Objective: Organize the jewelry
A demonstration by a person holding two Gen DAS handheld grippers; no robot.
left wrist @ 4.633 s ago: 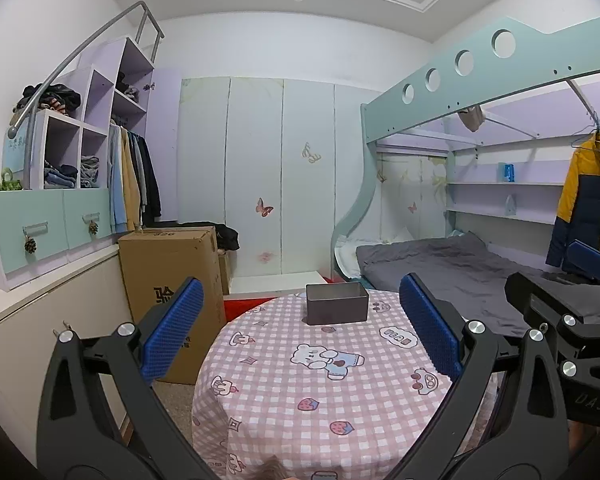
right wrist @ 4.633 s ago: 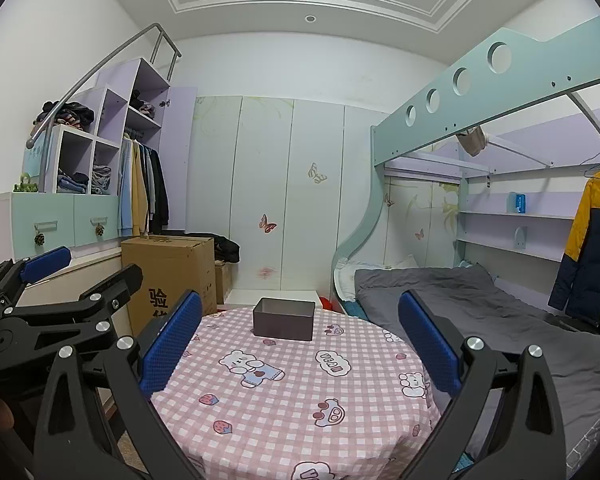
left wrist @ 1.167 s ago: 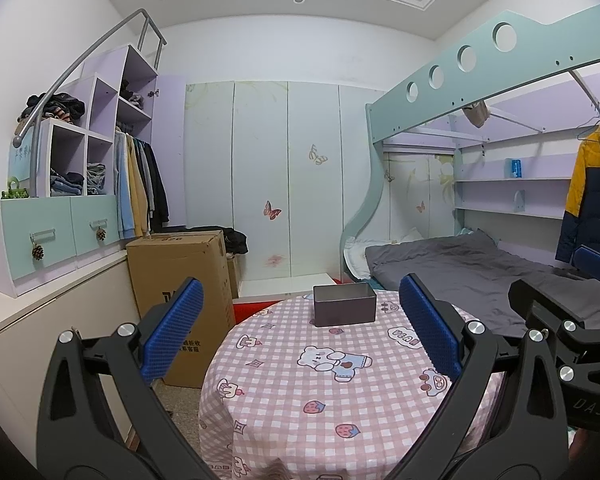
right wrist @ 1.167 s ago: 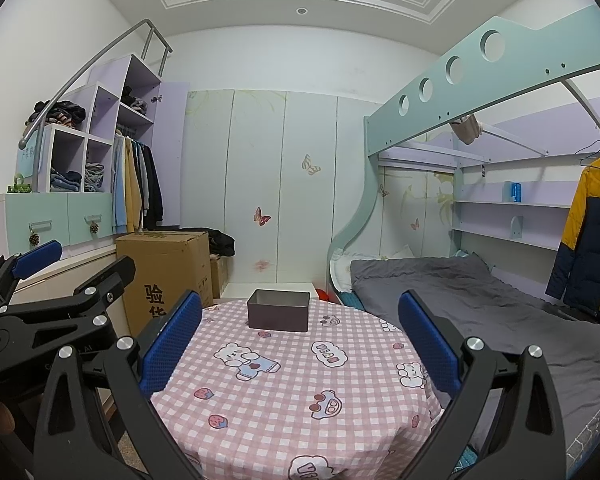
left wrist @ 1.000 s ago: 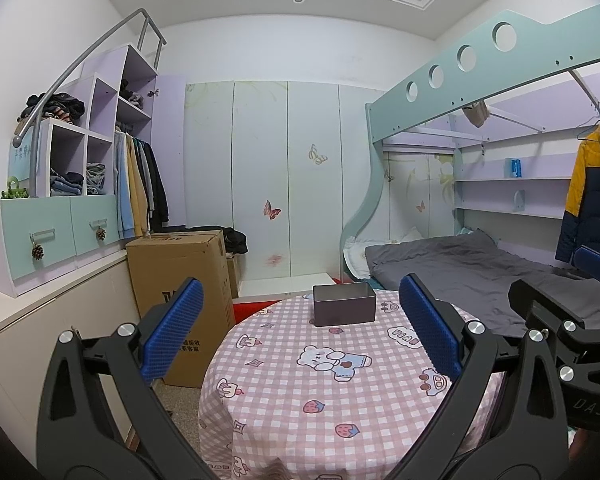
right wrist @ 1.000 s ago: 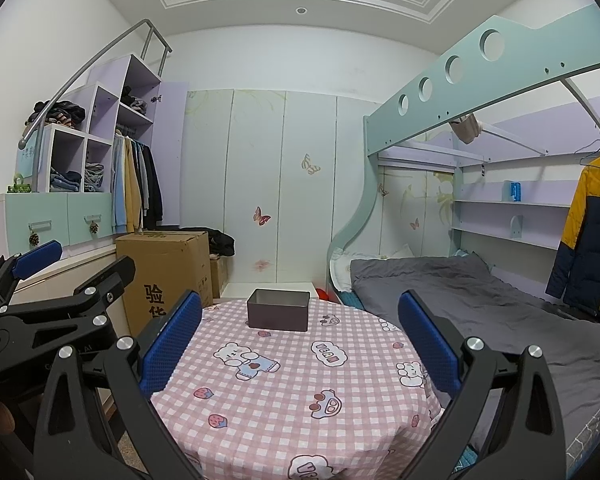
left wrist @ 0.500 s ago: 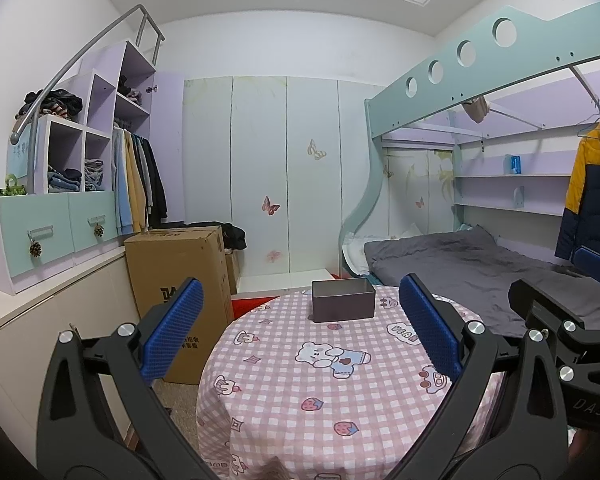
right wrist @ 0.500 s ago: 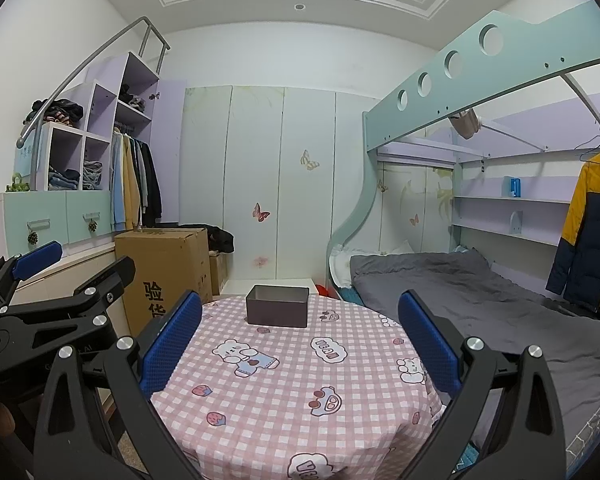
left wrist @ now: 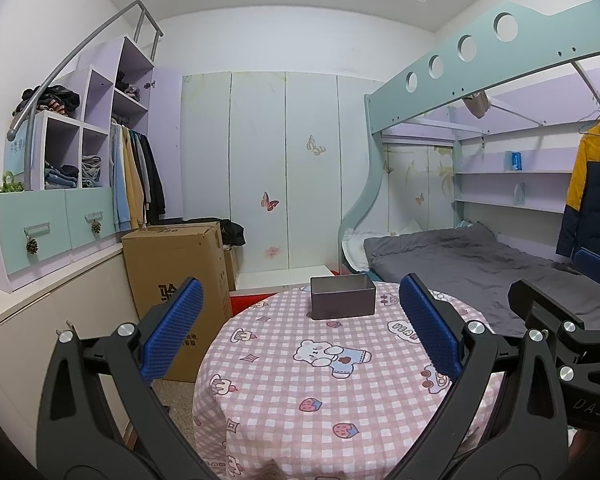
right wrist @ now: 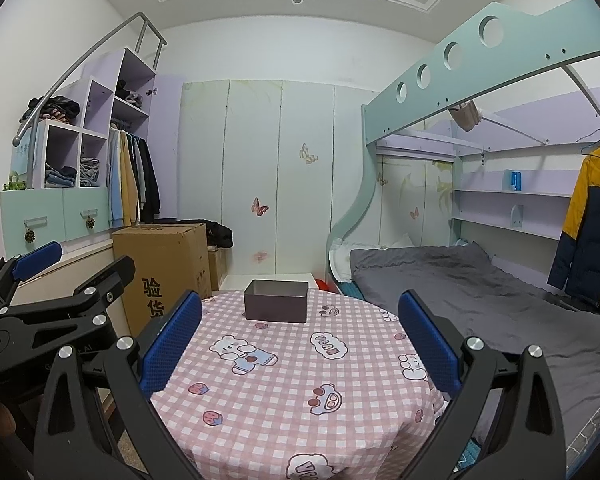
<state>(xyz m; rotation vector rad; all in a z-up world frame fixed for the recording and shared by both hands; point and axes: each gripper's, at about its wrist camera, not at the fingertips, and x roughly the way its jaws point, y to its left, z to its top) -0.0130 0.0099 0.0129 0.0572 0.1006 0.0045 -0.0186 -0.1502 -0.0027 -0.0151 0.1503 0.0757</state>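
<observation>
- The left gripper (left wrist: 300,320) has its blue-padded fingers (left wrist: 172,328) spread wide with nothing between them, held above the near edge of the tabletop (left wrist: 340,400).
- The right gripper (right wrist: 300,324) is likewise spread and empty-handed, just beside the left one.
- A grey rectangular box (left wrist: 343,297) sits open-topped near the far edge of the pink checked tabletop; its inside cannot be seen from here.
- A cardboard carton (left wrist: 176,272) stands on the floor past the left edge, closed.

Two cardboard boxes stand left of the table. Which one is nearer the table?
The tall cardboard box with black printed characters on its side is nearer the table. The smaller box sits behind it, toward the wardrobe doors, mostly hidden.
</observation>
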